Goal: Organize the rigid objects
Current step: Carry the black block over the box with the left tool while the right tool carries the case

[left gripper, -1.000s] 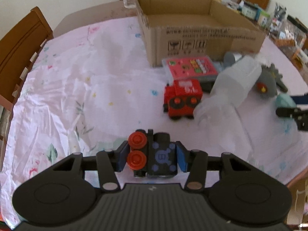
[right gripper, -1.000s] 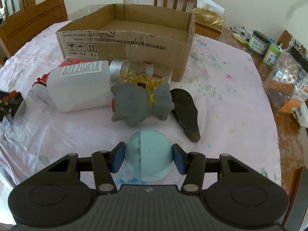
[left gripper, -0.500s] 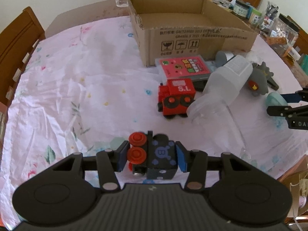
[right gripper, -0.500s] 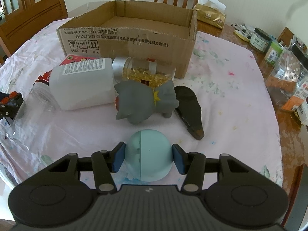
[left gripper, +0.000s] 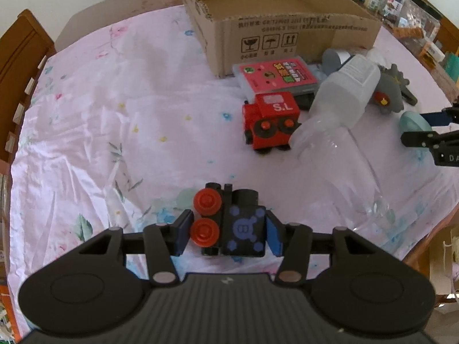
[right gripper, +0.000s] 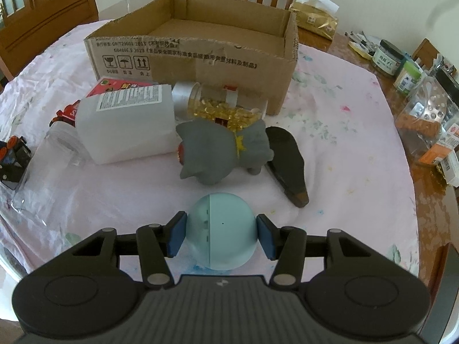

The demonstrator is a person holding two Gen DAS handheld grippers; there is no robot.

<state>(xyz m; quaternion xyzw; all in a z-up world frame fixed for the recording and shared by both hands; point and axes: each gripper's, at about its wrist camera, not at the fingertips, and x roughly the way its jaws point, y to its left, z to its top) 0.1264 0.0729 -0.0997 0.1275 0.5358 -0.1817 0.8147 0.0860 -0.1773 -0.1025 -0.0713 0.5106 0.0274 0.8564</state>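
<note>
The jaws of the left gripper (left gripper: pixel 228 236) are opening around a black toy train (left gripper: pixel 232 223) with red wheels. The left pad is at a red wheel, while a thin gap shows beside the right pad, and the toy sits low over the pink floral cloth of the tabletop (left gripper: pixel 114 109). The jaws of the right gripper (right gripper: pixel 221 236) are clamped on a pale blue egg-shaped thing (right gripper: pixel 221 235), one blue pad pressed to each side.

Ahead of both stands an open cardboard box (right gripper: pixel 195 57). Just in front of it lie the rest — a red toy train (left gripper: pixel 271 120), a pink flat box (left gripper: pixel 276 76), a white plastic bottle (right gripper: pixel 126 126) on its side, a jar of yellow capsules (right gripper: pixel 223 106) and a grey toy figure (right gripper: pixel 223 149) leaning against the jar. A dark flat piece (right gripper: pixel 287 157) lies just right of the figure. A clear glass (right gripper: pixel 43 172) lies at the bottle's mouth.
</note>
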